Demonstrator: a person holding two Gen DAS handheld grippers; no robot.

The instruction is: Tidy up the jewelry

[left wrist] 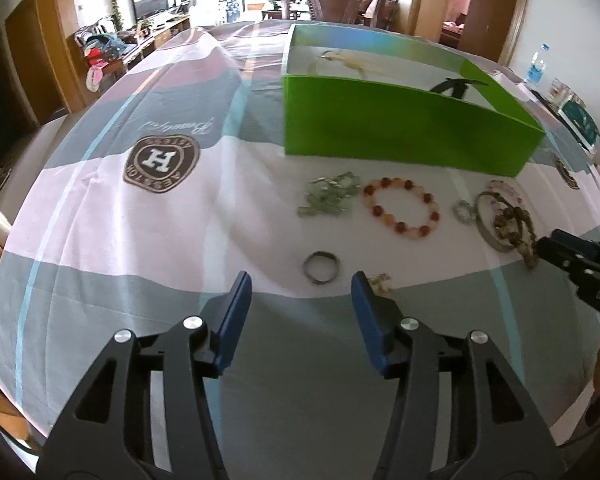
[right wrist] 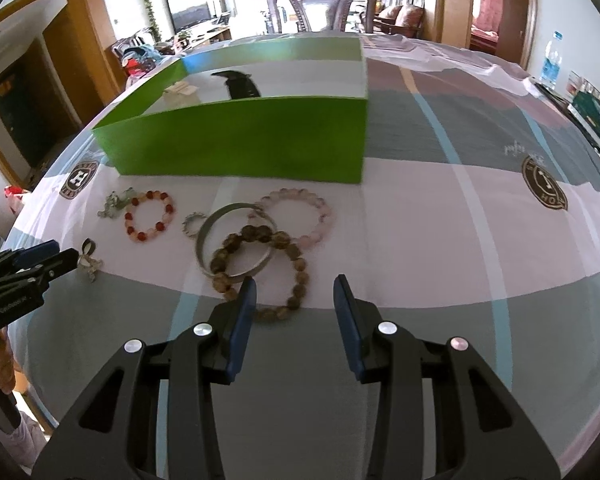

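Jewelry [right wrist: 256, 248] untouched — both tools [left wrist: 300, 292] [right wrist: 296, 292] agape, empty

My tabletop wears soft matt cloth [right wrist: 420, 200]. The green box [right wrist: 260, 140] looks like smooth card, glossy inside. The bangle [right wrist: 204, 236] is brushed metal, the ring [left wrist: 320, 267] dull metal. Red bead bracelet [left wrist: 402, 208] and pink one [right wrist: 324, 216] shine glassy; the brown beads [right wrist: 300, 272] look rough.

Tablecloth [left wrist: 100, 216] round badge logo [left wrist: 162, 163]: big "H", rim txt upside-down, unreadable; cursive script above, illegible.
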